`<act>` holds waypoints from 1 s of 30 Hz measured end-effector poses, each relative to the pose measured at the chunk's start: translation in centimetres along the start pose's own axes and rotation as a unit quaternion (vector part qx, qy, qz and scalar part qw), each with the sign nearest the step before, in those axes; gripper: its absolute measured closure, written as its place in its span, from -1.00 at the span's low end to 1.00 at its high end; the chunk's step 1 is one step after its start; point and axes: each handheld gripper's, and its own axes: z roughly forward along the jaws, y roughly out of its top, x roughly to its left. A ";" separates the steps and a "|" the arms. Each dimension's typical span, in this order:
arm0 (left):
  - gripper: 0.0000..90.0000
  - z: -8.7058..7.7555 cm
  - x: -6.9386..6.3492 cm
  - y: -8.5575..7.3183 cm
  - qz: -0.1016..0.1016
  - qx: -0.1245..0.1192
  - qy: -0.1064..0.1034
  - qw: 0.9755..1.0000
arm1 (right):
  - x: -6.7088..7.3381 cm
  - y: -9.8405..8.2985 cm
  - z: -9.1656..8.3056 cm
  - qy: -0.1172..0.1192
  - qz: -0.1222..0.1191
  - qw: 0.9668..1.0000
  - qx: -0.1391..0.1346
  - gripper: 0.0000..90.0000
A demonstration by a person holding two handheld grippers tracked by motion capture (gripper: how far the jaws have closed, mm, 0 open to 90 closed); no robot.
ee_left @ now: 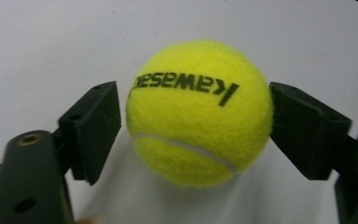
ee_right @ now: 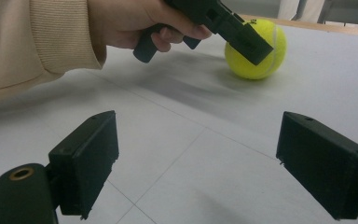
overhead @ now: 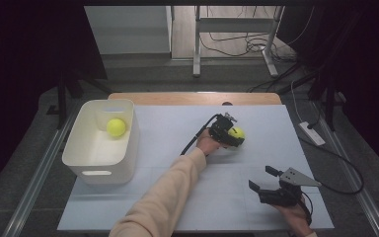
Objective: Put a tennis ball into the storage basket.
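Nearest the person, the right gripper (overhead: 262, 178) sat low over the table (overhead: 177, 128), jaws spread wide with nothing between them, pointing up-table. Further out, the left arm in a beige sleeve (overhead: 165, 195) reached diagonally across, and the left gripper (ee_left: 193, 123) had its jaws around a tennis ball (ee_left: 199, 112) on the table, right pad touching, left just shy. Ball's lettering read upside down. Farthest left, a white bin (overhead: 128, 143) held a second ball (overhead: 116, 127).

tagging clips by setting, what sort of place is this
Probably a lab or data-collection workspace, not a home: a white-topped work table stands between dark curtains, loose cables trail over the floor behind it, and a hand-held black two-jaw gripper frames a yellow-green felt tennis ball.
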 end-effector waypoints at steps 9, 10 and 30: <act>-0.40 -0.2 0.1 0.1 -0.003 0.003 0.004 1.000 | 0.0 0.0 0.0 0.000 0.000 1.000 -0.001 -0.71; -0.40 -0.2 0.1 0.1 -0.003 0.003 0.004 1.000 | 0.0 0.0 0.0 0.000 0.000 1.000 -0.001 -0.71; -0.39 -2.7 -0.7 0.3 0.014 -0.008 -0.011 1.000 | 0.1 0.0 0.0 -0.002 -0.002 1.000 0.001 -0.71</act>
